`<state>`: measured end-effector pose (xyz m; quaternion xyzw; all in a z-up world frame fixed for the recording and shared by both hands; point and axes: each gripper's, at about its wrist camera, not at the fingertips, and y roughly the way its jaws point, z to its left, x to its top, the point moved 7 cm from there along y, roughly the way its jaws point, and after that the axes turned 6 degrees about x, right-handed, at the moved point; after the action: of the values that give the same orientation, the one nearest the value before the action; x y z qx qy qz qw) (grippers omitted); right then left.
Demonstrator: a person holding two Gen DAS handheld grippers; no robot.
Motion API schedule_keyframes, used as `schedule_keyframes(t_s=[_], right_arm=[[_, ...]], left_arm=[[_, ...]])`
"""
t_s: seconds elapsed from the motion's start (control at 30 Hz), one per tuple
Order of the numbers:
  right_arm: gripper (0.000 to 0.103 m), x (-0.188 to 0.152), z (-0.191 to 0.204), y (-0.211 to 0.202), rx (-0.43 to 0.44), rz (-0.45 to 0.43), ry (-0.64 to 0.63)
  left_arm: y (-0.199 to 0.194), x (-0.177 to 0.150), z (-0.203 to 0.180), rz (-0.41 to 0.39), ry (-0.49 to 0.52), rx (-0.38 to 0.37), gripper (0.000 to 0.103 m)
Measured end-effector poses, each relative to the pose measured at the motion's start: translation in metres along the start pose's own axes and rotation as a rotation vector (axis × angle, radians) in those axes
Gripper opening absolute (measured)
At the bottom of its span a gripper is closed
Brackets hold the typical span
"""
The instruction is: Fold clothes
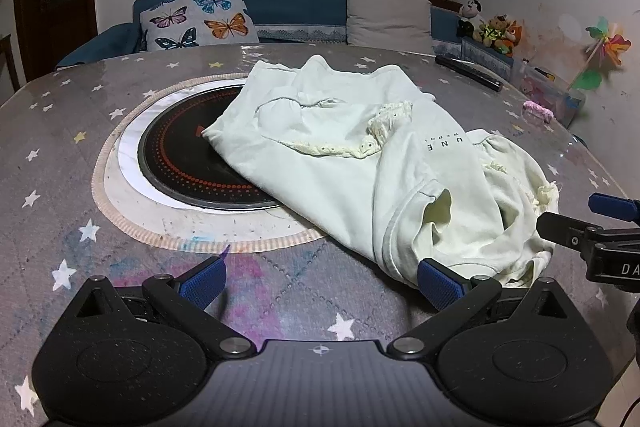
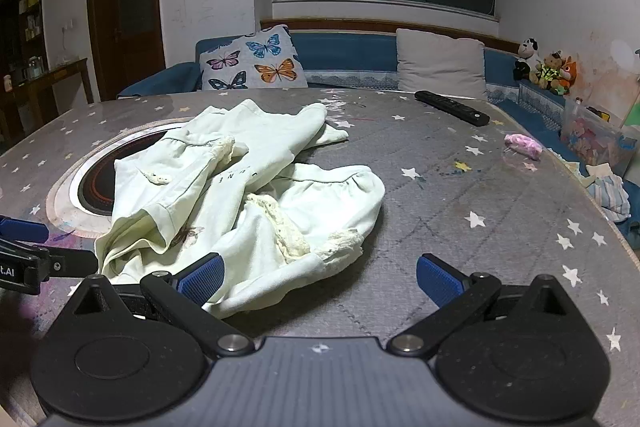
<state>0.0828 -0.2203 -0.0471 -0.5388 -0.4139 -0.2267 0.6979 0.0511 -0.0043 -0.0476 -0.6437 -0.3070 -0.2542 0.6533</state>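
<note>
A pale cream shirt with lace trim (image 1: pixel 360 155) lies crumpled on the grey star-patterned table (image 1: pixel 60 147), partly over a round black hob. It also shows in the right wrist view (image 2: pixel 248 195). My left gripper (image 1: pixel 320 281) is open and empty, low over the table at the shirt's near edge, its right finger next to the cloth. My right gripper (image 2: pixel 318 279) is open and empty, its left finger at the shirt's near hem. The right gripper shows at the right edge of the left wrist view (image 1: pixel 600 227); the left gripper shows at the left edge of the right wrist view (image 2: pixel 28 247).
The black hob (image 1: pixel 188 163) sits in a white ring set in the table. A black remote (image 2: pixel 452 107) and a pink object (image 2: pixel 524 145) lie at the far right. A clear box of toys (image 2: pixel 596 143) stands at the right edge. A blue sofa with cushions (image 2: pixel 352 63) is behind.
</note>
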Motion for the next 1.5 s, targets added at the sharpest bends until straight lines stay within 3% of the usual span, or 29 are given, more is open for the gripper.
schedule_keyframes(t_s=[1.5], right_arm=[[0.103,-0.005,0.001,0.007,0.009,0.024,0.007]], left_arm=[[0.002,-0.001,-0.003,0.015,0.004,-0.029,0.103]])
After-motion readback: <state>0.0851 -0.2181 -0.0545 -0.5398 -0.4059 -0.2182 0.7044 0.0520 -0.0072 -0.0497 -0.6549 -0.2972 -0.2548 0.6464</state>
